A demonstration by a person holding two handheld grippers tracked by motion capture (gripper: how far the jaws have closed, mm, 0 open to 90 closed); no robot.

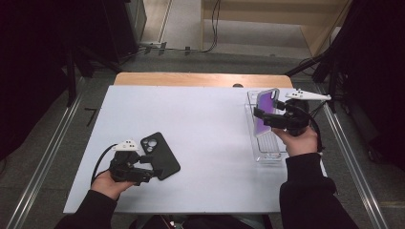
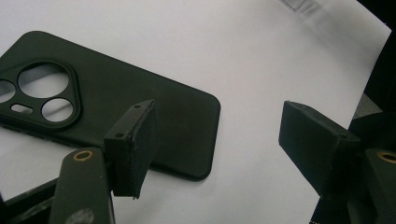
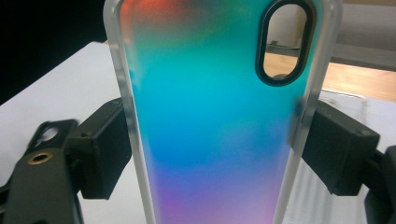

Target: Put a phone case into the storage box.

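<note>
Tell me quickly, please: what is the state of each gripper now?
Left gripper: open, holding nothing; the black phone case lies flat on the table beside it.
Right gripper: closed on the iridescent phone case, holding it upright.

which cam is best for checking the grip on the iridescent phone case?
Right gripper view: the iridescent phone case stands upright, close up, with the right gripper clamping both clear edges. The high view shows the case small and purple above the clear tray. The left gripper view shows the black phone case instead.
</note>
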